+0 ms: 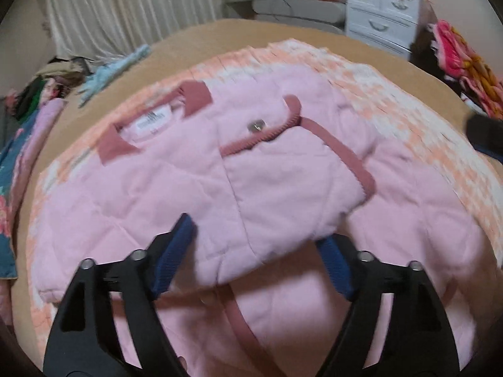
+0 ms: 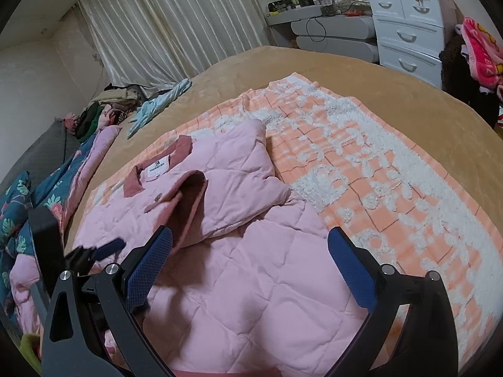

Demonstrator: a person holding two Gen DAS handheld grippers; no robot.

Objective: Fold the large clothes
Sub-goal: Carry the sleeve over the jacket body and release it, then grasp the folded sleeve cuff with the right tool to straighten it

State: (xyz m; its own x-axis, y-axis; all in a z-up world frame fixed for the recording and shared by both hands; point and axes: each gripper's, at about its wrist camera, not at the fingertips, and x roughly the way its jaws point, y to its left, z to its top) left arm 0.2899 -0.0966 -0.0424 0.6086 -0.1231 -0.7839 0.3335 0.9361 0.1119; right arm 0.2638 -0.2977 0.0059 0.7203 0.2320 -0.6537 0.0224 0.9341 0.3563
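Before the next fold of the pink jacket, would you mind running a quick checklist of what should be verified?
1. Left hand-held gripper free of cloth: cannot tell; its jaws stand apart, and a folded part of the pink quilted jacket lies between them.
2. Right hand-held gripper open and empty: ok; it sits above the jacket body.
3. Sleeve folded across the front: ok.
4. Collar flat at the far end: ok.
5. Jacket fully on the orange-and-white blanket: cannot tell; the near hem is out of frame.
6. Light-blue garment apart from the jacket: ok.
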